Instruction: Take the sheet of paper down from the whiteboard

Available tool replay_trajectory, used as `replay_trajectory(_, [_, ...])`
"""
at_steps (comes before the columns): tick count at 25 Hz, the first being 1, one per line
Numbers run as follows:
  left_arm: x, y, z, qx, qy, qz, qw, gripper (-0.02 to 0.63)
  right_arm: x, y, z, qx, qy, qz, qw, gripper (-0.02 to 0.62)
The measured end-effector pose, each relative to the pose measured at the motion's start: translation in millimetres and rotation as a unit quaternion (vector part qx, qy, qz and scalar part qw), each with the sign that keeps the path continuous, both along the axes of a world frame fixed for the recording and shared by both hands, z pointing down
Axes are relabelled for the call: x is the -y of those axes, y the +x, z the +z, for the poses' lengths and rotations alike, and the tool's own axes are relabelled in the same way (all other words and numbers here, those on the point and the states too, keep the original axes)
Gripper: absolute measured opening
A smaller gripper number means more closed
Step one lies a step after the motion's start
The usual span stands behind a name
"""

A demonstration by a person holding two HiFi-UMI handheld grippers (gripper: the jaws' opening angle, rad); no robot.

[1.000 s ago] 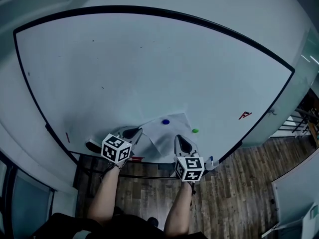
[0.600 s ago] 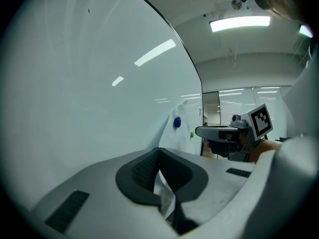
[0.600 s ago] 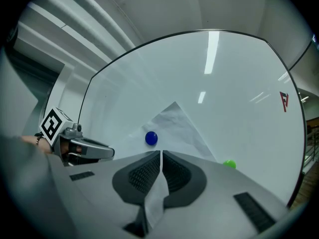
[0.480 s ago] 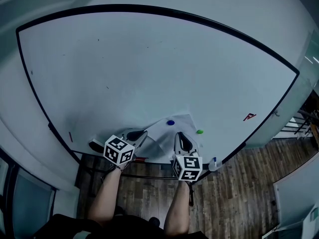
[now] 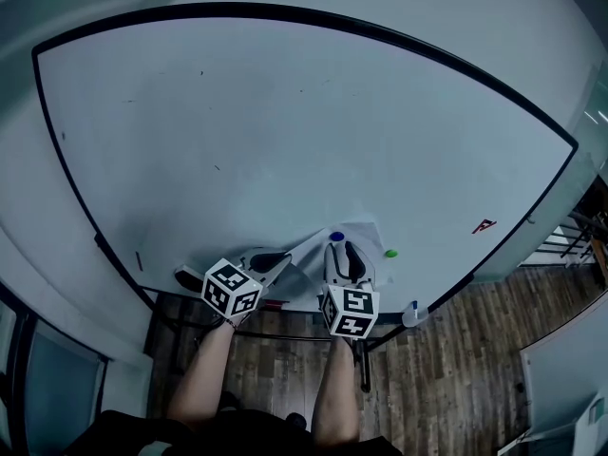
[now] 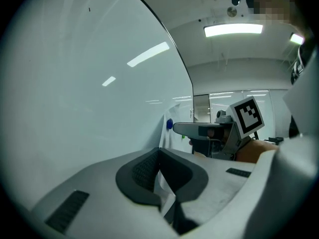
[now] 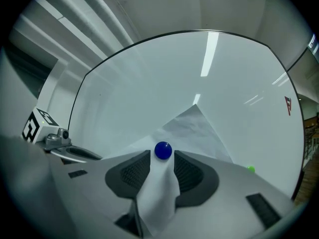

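Observation:
A white sheet of paper (image 5: pixel 366 237) hangs low on the whiteboard (image 5: pixel 285 112), pinned by a blue magnet (image 5: pixel 336 237); its left part is pulled off the board. My left gripper (image 5: pixel 282 261) is shut on that left corner, and the paper (image 6: pixel 165 195) shows pinched between its pads. My right gripper (image 5: pixel 339 252) stands open, its jaws having just been opening. In the right gripper view the blue magnet (image 7: pixel 163 150) sits between the tips of the right gripper (image 7: pixel 162 159), with a fold of the paper (image 7: pixel 158 193) lying loose in the gap.
A green magnet (image 5: pixel 389 253) sticks to the board just right of the sheet, and a red mark (image 5: pixel 484 226) lies further right. The tray under the board holds an eraser (image 5: pixel 187 276) and a small bottle (image 5: pixel 410 313). Wooden floor lies below.
My right gripper has shifted up the sheet until its tips reach the blue magnet. The left gripper has stayed on the sheet's left corner.

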State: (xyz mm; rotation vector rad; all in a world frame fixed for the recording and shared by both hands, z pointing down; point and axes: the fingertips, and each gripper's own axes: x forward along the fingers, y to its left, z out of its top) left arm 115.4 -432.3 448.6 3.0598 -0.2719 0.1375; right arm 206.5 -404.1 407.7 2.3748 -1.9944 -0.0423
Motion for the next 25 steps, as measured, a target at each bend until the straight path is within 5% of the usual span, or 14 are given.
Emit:
replay_trajectory(14, [3.3,1.3,4.2,-0.002,-0.003,0.019,0.9998,0.021,15.7,4.2,-4.9,0.007,0.018,0.073,0.997,0.144])
replay_trajectory(25, [9.6,-3.9,-1.3,-0.026,-0.015,0.007,0.9995,0.021,14.3,7.1,1.2,0.008,0.013,0.076,0.997,0.135])
